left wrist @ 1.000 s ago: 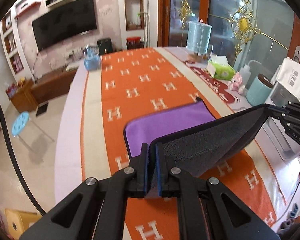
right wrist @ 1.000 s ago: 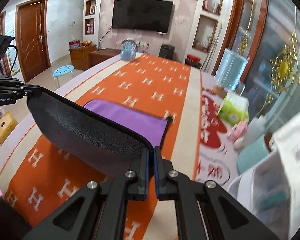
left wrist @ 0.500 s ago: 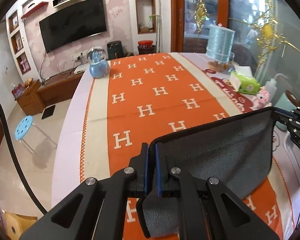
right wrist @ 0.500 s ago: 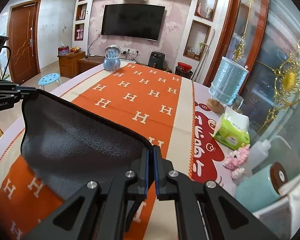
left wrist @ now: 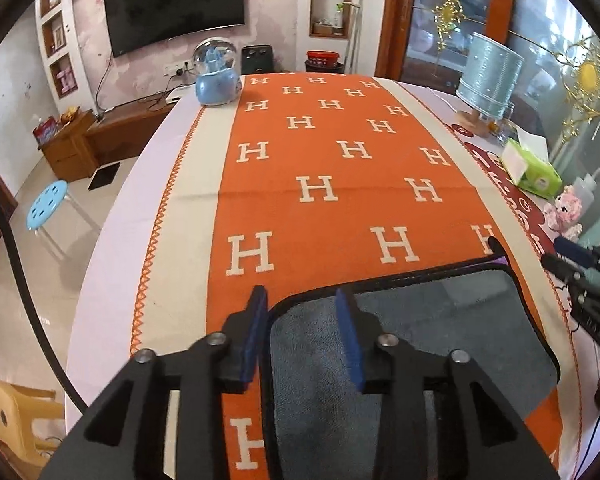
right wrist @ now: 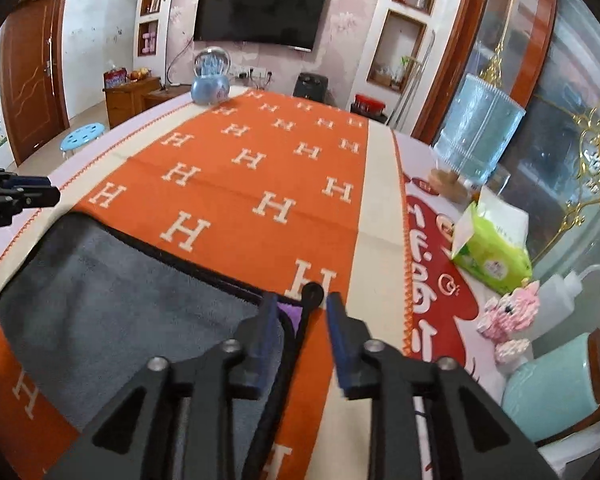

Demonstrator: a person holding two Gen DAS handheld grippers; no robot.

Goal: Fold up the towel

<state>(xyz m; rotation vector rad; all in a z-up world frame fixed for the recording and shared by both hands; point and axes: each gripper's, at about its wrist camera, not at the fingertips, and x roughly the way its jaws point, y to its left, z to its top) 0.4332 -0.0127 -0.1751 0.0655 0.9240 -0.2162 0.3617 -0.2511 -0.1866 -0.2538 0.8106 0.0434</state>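
The towel (left wrist: 428,332) lies folded flat on the orange H-pattern cloth, grey side up with a black hem. A sliver of its purple side (right wrist: 294,314) shows at the far right corner. My left gripper (left wrist: 302,304) is open just above the towel's far left corner. My right gripper (right wrist: 302,308) is open above the far right corner, where the black hang loop (right wrist: 311,294) sticks out. The towel also fills the lower left of the right wrist view (right wrist: 112,300). Each gripper shows at the edge of the other's view.
A blue snow globe (left wrist: 216,76) stands at the table's far end. Along the right edge are a pale blue lamp (left wrist: 490,76), a green tissue pack (right wrist: 492,248), a pink toy (right wrist: 508,314) and a teal canister (right wrist: 552,384). A blue stool (left wrist: 46,204) stands on the floor left.
Both grippers carried the lifted towel edge forward over the purple half, laid it down and opened. The towel now lies folded with the grey side up.
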